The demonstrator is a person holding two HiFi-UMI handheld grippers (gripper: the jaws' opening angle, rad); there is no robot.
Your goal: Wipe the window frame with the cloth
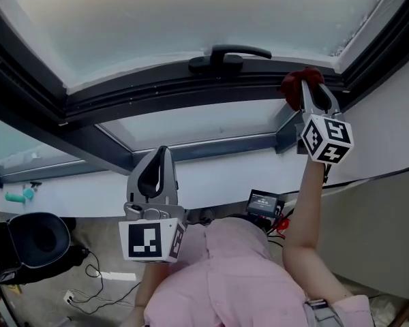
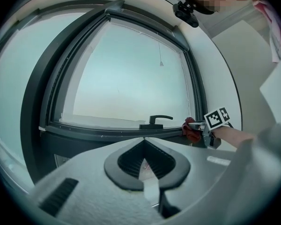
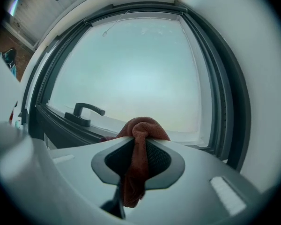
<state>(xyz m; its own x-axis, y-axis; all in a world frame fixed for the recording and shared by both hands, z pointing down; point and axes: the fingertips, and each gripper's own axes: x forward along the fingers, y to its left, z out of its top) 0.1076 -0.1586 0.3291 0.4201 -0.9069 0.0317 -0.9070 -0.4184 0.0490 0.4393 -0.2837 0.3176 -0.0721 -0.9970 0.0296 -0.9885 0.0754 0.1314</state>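
The cloth (image 3: 145, 125) pinched in the right gripper (image 3: 138, 143) is rust-red, nappy terry, between black ribbed pads (image 3: 160, 159) in smooth grey plastic. Beyond the jaws, the window frame (image 3: 225, 102) is dark and matt, its glass (image 3: 131, 64) hazy.

Pale frosted window (image 1: 191, 19) in a dark window frame (image 1: 157, 90), white walls (image 1: 395, 121), grey cable-strewn floor (image 1: 102, 247) below
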